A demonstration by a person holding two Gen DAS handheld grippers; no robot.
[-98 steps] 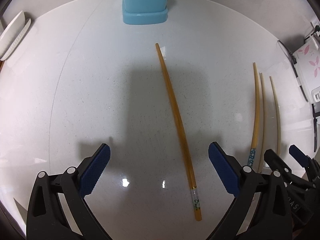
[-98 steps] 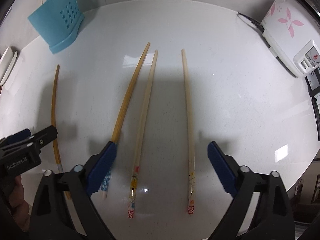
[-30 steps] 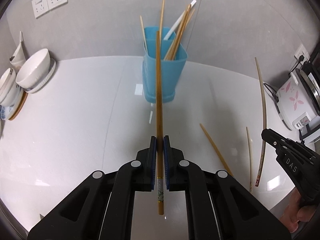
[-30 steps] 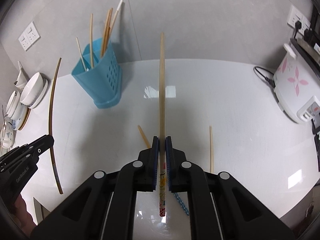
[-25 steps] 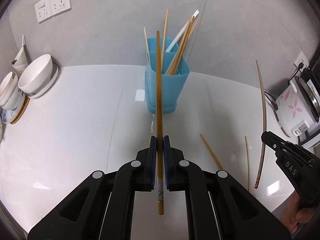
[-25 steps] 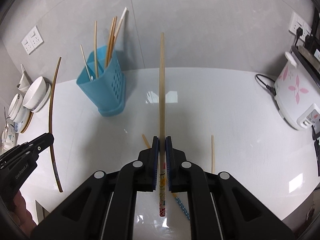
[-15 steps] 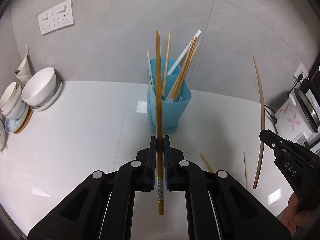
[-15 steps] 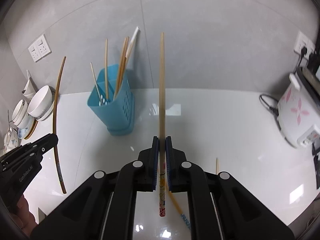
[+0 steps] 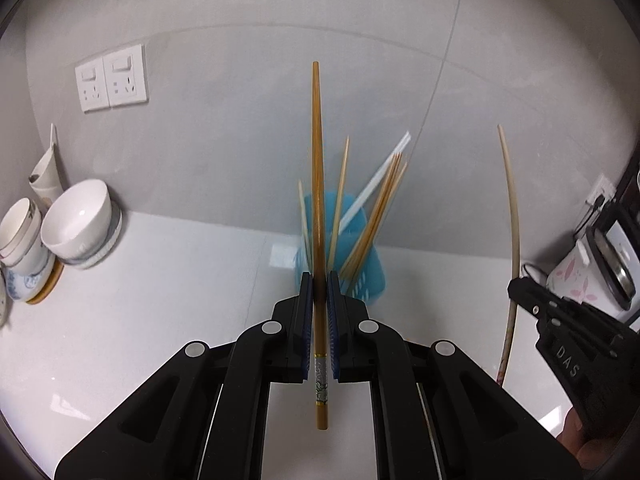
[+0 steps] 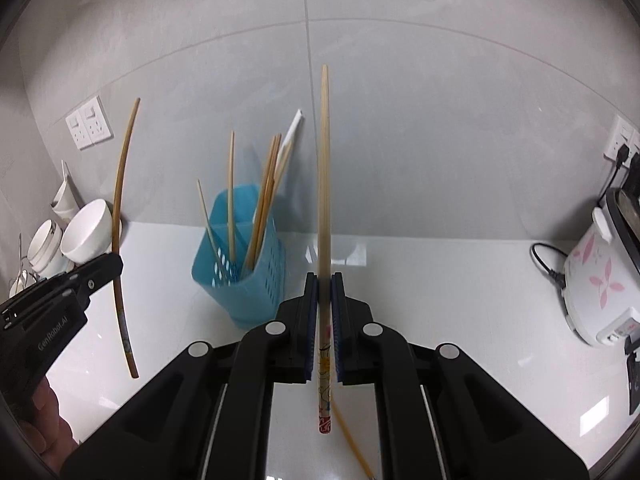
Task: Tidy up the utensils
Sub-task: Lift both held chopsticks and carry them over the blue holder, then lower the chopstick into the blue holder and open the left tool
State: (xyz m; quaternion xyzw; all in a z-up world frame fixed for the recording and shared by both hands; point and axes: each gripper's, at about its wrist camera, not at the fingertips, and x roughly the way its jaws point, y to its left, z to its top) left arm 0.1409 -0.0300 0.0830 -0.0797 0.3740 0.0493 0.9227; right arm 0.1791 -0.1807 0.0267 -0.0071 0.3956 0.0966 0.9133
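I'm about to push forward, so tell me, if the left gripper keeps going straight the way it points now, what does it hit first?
Most likely the blue utensil holder, which sits directly beyond the left gripper and its held brown chopstick. Depth is unclear, though.

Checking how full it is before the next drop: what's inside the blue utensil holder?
The blue utensil holder has several wooden chopsticks and one white utensil standing up out of it. Their lower ends are hidden behind its walls.
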